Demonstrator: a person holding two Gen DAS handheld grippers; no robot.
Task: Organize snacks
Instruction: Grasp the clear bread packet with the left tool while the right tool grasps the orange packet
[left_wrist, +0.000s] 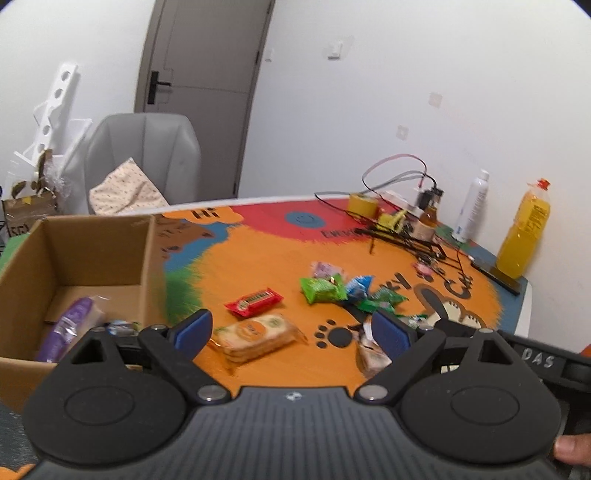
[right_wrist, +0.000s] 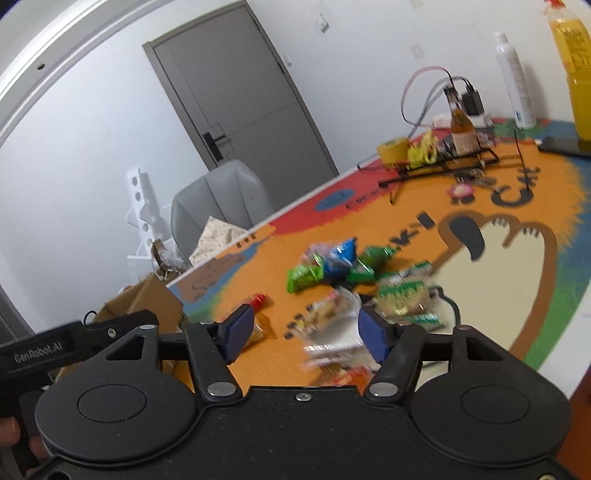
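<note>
Where the left wrist view begins at its left edge, a cardboard box (left_wrist: 92, 254) is seen open, with a purple packet (left_wrist: 68, 326) lying inside it. Right of the box, on the printed table mat (left_wrist: 266, 254), a red snack bar (left_wrist: 254, 302) is set apart from a clear-wrapped biscuit pack (left_wrist: 255, 338), which lies low in the frame between the blue pads of the left gripper (left_wrist: 293, 334). Those fingers are spread wide and nothing is held. A cluster of green and blue packets (left_wrist: 343, 290) is found right of centre. "HI" is printed on the mat at its far edge, and "DAS" can be read at lower right (on the other gripper's body). At far right one white spray bottle (left_wrist: 472, 205) and one orange drink bottle (left_wrist: 524, 232) are counted.

From the right wrist view the box interior is hidden; "GenRobot.AI" is legible at lower left instead. The right gripper (right_wrist: 306, 334) is likewise wide open and empty, above blurred wrapped snacks (right_wrist: 328, 325). A green-and-white packet (right_wrist: 404, 297) is shown only here, right of them.
</note>
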